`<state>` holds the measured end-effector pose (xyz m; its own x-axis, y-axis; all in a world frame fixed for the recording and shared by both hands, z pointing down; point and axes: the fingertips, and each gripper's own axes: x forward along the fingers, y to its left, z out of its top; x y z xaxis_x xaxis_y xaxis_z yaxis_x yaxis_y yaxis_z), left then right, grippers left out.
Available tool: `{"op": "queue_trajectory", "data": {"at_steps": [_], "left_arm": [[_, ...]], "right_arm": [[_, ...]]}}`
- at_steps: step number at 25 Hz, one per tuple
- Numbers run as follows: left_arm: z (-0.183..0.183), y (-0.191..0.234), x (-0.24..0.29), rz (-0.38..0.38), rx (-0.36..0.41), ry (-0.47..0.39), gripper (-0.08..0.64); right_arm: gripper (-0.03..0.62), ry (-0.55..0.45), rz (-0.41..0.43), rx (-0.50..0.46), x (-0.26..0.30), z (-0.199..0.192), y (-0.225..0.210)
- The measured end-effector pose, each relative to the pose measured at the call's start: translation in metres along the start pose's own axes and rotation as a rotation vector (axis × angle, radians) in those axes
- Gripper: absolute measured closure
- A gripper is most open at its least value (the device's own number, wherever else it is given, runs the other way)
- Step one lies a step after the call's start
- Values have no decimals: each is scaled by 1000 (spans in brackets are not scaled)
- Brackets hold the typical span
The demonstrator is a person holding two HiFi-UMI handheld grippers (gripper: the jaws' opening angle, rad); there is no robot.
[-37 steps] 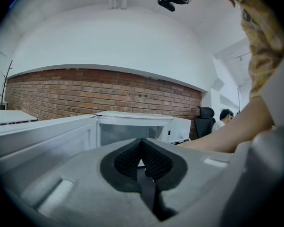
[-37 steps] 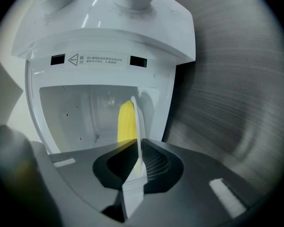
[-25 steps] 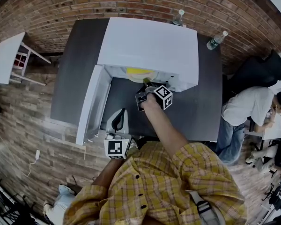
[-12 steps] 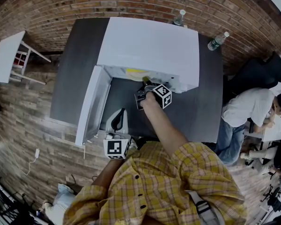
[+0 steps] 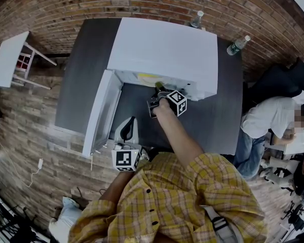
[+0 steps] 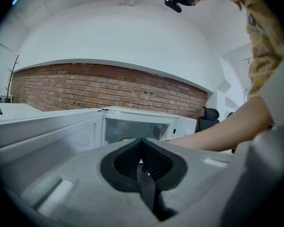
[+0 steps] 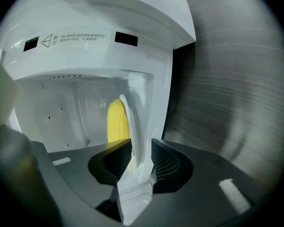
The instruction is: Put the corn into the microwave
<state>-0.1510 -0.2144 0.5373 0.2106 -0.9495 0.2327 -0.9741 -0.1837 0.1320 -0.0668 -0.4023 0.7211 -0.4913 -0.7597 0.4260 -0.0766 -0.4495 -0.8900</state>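
Note:
The white microwave [image 5: 167, 49] stands on the dark table [image 5: 83, 75], its door [image 5: 99, 113] swung open to the left. Inside lies the yellow corn [image 7: 116, 122] on a white plate [image 7: 135, 126]; from the head view only a yellow sliver of corn [image 5: 147, 76] shows. My right gripper [image 5: 158, 89] is at the cavity's mouth. Its jaws have just been opening, and the plate's rim stands between them with a gap beside it in the right gripper view [image 7: 141, 150]. My left gripper [image 5: 127, 128] waits near the door's end, shut and empty [image 6: 141, 162].
Two water bottles [image 5: 196, 19] [image 5: 237, 45] stand at the table's back edge behind the microwave. A small white side table [image 5: 7, 59] is off to the left. A seated person [image 5: 268, 120] is to the right of the table.
Less of the plate and corn shows at the microwave's mouth than a second ago. Both grippers have stayed about where they were.

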Motion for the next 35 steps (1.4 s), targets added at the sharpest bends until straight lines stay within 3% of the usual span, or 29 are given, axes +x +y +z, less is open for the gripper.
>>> {"op": "queue_trajectory", "data": {"at_steps": [13,23,35], "left_arm": [[7,-13,-3,-39,11,-30,563],[10,-23,-20,-58,24,-50,563],[15,-33,-32,-84,35,-72,563]], "right_arm": [[471,64,86,-39,-31,-10,11],[580,107,178,-89,-74,-22,21],[591,206,258,-315,-133,-50,39]]}}
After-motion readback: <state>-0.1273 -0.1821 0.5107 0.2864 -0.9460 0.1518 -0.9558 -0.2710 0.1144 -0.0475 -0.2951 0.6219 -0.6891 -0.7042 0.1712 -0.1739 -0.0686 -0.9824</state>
